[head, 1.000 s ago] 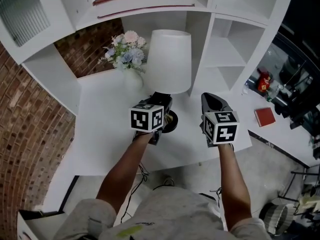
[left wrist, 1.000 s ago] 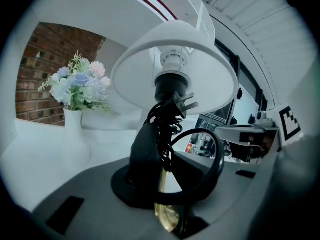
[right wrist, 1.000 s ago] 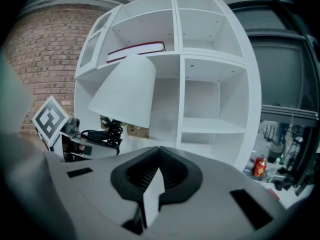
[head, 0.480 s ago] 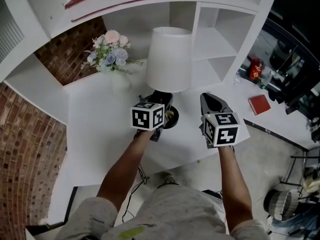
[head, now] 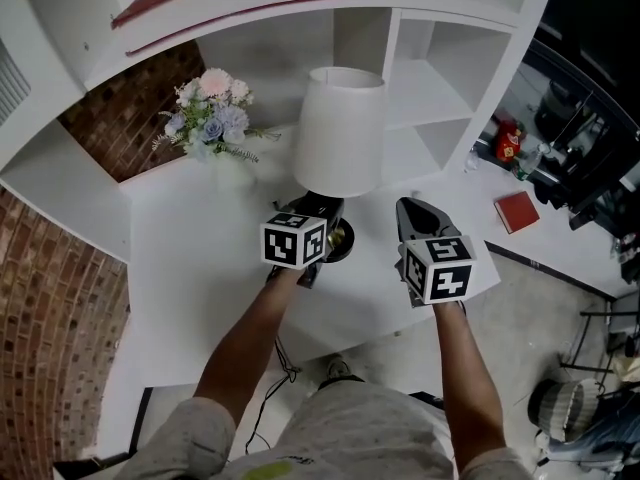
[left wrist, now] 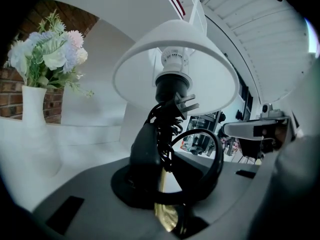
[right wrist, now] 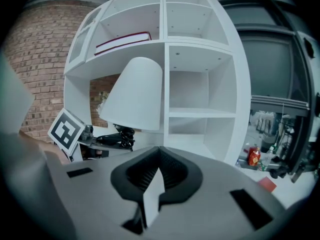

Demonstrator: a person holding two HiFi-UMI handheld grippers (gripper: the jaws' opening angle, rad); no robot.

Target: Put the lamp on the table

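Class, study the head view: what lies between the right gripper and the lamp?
Only bare white table lies between the right gripper and the lamp. Nothing stands in that stretch, and the head view shows it.

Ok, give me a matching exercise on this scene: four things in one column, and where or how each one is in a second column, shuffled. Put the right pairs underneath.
Things:
1. lamp
2. flowers
3. small red book
4. right gripper

Place or state:
a. lying flat, far right in the head view
b. gripped by its stem in the left gripper
c. standing in a white vase, left of the lamp
d. jaws together with nothing between them, right of the lamp

Pairs: 1-b, 2-c, 3-a, 4-d
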